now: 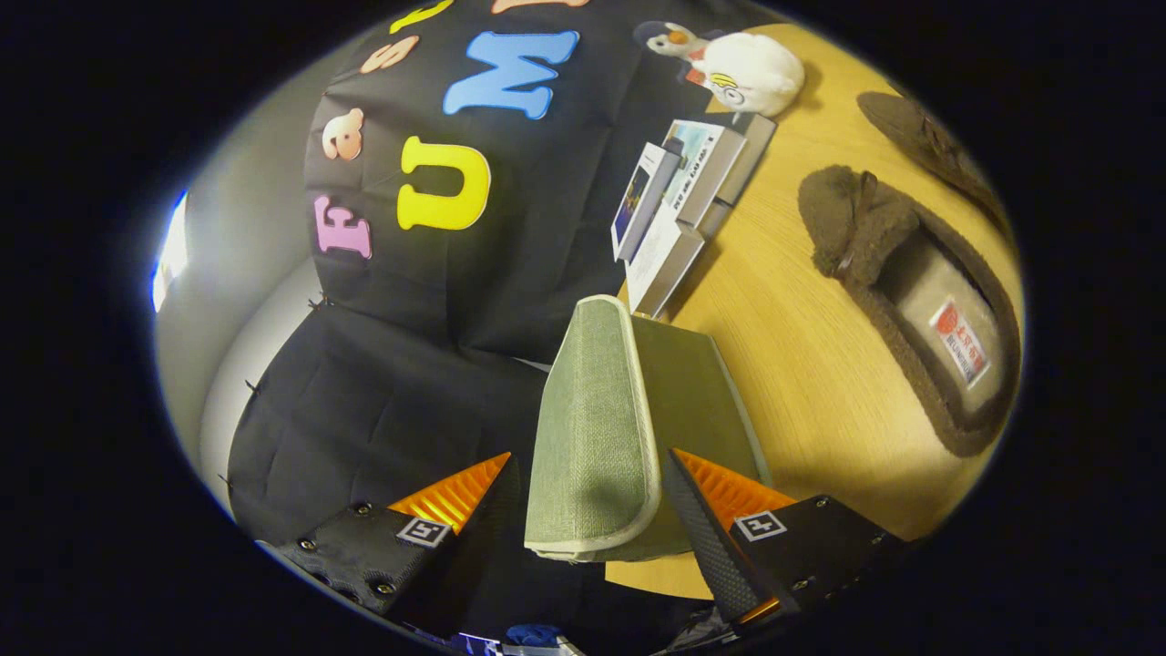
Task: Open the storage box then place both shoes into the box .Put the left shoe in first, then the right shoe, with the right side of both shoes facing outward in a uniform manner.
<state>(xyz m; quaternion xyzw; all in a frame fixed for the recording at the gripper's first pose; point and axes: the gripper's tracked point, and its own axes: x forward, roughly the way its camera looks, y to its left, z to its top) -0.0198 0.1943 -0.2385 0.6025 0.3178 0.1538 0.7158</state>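
A grey-green fabric storage box [706, 401] stands on the wooden table [783, 355] just ahead of my fingers. Its lid [592, 410], edged with pale piping, is swung up and stands on edge between my fingers. My gripper [588, 465] is shut on the lid's free end, one finger against each face. Beyond the box lies a brown fuzzy shoe [911, 301] with a pale insole and a red label, its opening showing. A second brown shoe [929, 146] lies farther off near the table's edge. The box's inside is hidden behind the lid.
A stack of books [683, 200] leans against the booth's black cloth wall beyond the box. A white plush toy [742, 68] sits past the books. Bare tabletop lies between the box and the nearer shoe.
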